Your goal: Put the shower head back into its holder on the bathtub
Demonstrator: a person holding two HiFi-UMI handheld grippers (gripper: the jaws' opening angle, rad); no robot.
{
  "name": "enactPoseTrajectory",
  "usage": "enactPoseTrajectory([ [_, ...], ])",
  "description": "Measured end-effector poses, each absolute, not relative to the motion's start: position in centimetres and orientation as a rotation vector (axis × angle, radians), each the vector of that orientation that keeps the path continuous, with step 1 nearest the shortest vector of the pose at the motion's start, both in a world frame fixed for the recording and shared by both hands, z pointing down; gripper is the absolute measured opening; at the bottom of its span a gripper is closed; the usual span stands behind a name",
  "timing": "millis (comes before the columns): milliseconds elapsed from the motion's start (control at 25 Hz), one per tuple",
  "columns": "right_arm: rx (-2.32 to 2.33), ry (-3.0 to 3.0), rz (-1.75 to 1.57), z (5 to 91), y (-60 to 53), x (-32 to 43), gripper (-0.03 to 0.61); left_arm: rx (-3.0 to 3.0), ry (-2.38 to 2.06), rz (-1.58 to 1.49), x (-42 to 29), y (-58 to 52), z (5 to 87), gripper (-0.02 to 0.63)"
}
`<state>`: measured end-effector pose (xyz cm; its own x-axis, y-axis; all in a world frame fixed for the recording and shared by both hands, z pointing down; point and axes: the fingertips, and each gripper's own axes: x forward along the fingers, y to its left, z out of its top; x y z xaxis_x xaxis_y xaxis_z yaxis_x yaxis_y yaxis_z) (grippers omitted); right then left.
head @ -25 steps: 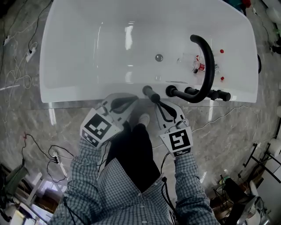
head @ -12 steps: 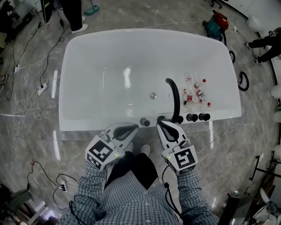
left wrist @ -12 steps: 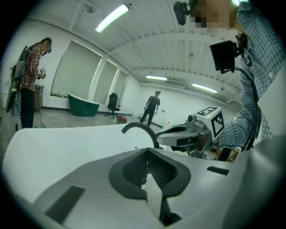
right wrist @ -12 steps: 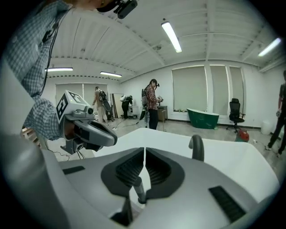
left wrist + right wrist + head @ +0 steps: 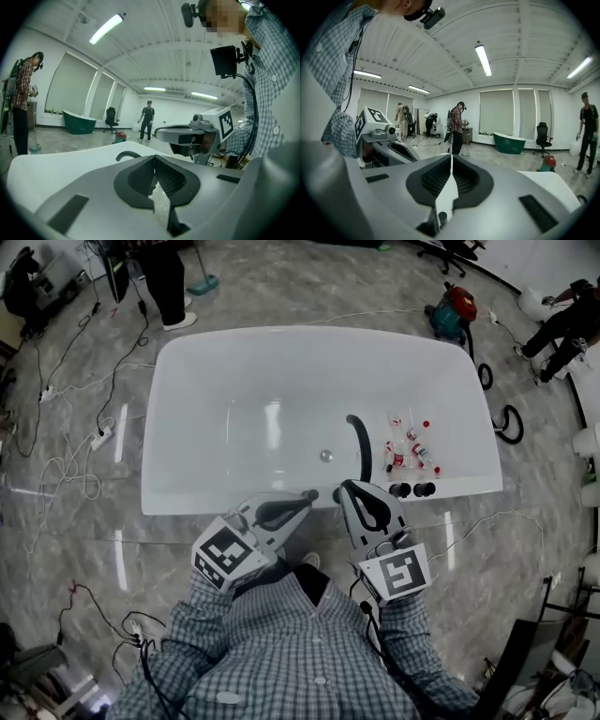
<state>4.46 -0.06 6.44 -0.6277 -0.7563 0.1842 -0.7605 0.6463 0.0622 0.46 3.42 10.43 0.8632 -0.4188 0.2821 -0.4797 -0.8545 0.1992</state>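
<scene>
The white bathtub (image 5: 234, 362) lies across the middle of the head view. Black fittings stand on its near rim: a curved spout (image 5: 359, 446), two knobs (image 5: 411, 489) and a short black stub (image 5: 312, 494) that may be the shower head, mostly hidden. My left gripper (image 5: 302, 501) (image 5: 154, 157) hovers shut and empty above the near rim, its tip beside that stub. My right gripper (image 5: 345, 487) (image 5: 451, 157) is also shut and holds nothing, its tip over the spout's base. Both point nearly level across the room.
Several small red-and-white bottles (image 5: 410, 450) lie inside the tub at the right. Cables (image 5: 66, 465) trail on the marble floor at the left. A red vacuum (image 5: 455, 304) and people (image 5: 169, 277) stand beyond the tub. A green tub (image 5: 508, 142) sits far off.
Both grippers have risen from the tub's near rim, still shut. The head view has pulled back and up, so the tub looks smaller and farther.
</scene>
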Motion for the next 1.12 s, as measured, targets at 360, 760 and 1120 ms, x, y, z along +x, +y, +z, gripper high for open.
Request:
enactPoseTrajectory([
  [360, 1.250, -2.668, 0.084, 5.6, 0.7, 4.0, 0.022, 2.803, -0.722, 0.329, 0.1, 3.3, 8.7, 0.011],
  [760, 1.217, -2.635, 0.019, 5.9, 0.8, 4.3, 0.021, 2.813, -0.713, 0.346, 0.4, 2.9, 9.2, 0.011],
  [1120, 1.258, -2.631, 0.070, 6.1, 0.6, 4.8, 0.020, 2.804, -0.719, 0.317, -0.3, 3.1, 8.8, 0.011],
])
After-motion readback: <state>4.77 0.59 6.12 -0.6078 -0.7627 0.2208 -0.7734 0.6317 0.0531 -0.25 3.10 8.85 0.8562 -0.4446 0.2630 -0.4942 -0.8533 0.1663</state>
